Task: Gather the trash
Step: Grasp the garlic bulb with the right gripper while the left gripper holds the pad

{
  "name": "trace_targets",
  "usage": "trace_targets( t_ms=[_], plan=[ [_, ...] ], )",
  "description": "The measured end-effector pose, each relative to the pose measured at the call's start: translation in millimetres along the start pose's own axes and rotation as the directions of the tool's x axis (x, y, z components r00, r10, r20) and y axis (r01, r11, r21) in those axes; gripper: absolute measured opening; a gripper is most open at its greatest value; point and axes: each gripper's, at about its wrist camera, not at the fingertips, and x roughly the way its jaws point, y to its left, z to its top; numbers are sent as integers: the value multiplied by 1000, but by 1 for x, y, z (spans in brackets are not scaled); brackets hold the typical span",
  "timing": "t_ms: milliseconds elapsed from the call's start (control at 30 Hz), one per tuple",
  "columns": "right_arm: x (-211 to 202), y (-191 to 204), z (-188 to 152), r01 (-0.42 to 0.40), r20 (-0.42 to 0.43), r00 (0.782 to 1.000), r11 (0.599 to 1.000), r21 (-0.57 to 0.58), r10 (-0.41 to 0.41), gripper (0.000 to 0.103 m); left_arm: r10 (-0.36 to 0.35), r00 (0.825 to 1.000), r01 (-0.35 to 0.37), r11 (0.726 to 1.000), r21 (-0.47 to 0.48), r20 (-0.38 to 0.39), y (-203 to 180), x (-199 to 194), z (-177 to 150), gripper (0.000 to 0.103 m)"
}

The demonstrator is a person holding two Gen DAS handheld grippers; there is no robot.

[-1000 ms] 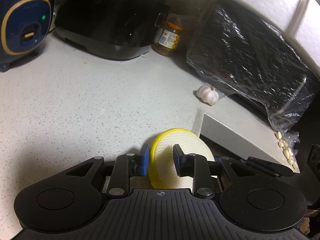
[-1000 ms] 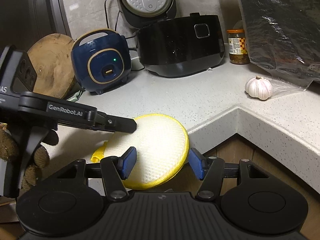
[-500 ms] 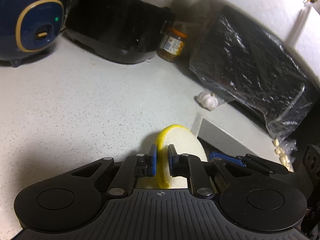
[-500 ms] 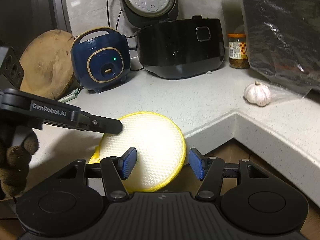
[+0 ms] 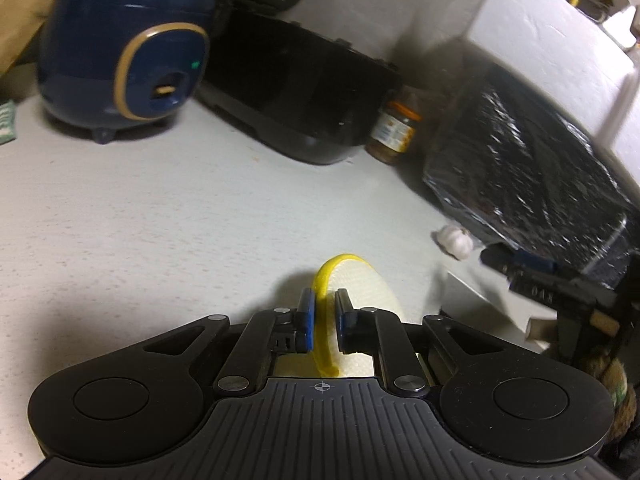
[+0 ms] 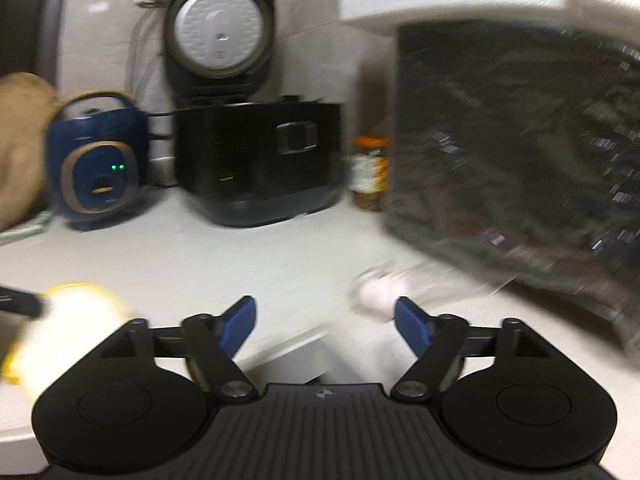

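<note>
My left gripper [image 5: 323,320] is shut on the yellow-rimmed white round pad [image 5: 362,284], holding it on edge just above the speckled counter [image 5: 160,220]. The pad also shows blurred at the far left of the right wrist view [image 6: 68,320]. My right gripper [image 6: 325,326] is open and empty, over the counter's inner corner edge, with a garlic bulb [image 6: 374,292] just ahead between its fingers. The garlic bulb shows in the left wrist view [image 5: 454,238] too, with the right gripper's fingers [image 5: 532,274] near it.
A blue rice cooker [image 5: 124,56], a black cooker [image 5: 296,92] with its lid open [image 6: 220,32], a jar [image 5: 394,128] and a black appliance wrapped in plastic [image 5: 528,176] line the back and right of the counter. The counter edge drops off [image 6: 288,360] below the right gripper.
My left gripper has closed on the pad's rim and lifted and turned left. My right gripper has swung right, away from the pad toward the garlic; its view is motion-blurred.
</note>
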Motion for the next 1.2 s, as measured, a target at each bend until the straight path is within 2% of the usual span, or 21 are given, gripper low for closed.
trace_targets(
  t_ms=[133,300,400,533,600,633,900,1200],
  plan=[
    [33,-10,12,102,-22,995,994,-35,-102,85,8,1000,-9,1000,-13,-13,6,3,-1,14],
    [81,-25,18,144,-122,982,990,-10,-144,86,6,1000,-7,1000,-13,-18,10,0,-2,14],
    [101,-35,17,124,-179,978,991,59,-112,91,10,1000,-10,1000,-15,-25,13,-3,-4,14],
    [110,-44,13,86,-209,976,987,139,-56,88,17,999,-18,1000,-25,-37,18,-1,-4,14],
    [109,-43,11,60,-210,977,987,149,-28,79,17,999,-18,999,-37,-39,22,-1,-5,14],
    [109,-43,12,51,-214,977,987,150,-18,78,13,999,-14,999,-41,-38,22,-1,-4,14],
    [92,-58,21,-4,-173,984,974,226,44,79,25,999,-26,999,-40,-43,22,1,-6,14],
    [114,-49,18,16,-237,971,980,200,32,79,31,999,-32,999,-24,-40,15,-2,-8,14]
  ],
)
